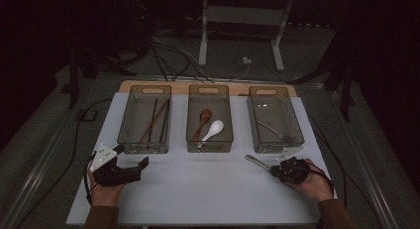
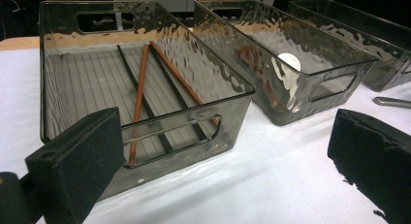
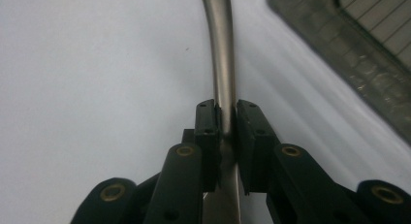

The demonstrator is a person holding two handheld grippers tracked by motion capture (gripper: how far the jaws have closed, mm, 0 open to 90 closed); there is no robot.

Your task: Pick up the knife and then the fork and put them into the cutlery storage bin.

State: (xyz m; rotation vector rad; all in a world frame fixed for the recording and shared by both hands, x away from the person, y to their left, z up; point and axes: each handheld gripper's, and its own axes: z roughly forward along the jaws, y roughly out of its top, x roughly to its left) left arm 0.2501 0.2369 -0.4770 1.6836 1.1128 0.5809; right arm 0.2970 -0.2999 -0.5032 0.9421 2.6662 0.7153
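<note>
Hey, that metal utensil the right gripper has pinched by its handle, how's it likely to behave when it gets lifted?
The metal utensil looks rigid, so it should probably lift without drooping. Its polished, curved handle is likely slippery, and the right gripper pinches only a narrow stretch, so it may pivot or slide between the pads. It sticks out far beyond the jaws in the high view, so the far end could sag.

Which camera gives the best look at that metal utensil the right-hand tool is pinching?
The right gripper view: the metal handle runs up from between the right gripper, whose black jaws clamp it. The high view shows it small, sticking out left of the gripper over the table. The left gripper view catches just its tip at the right edge.
</note>
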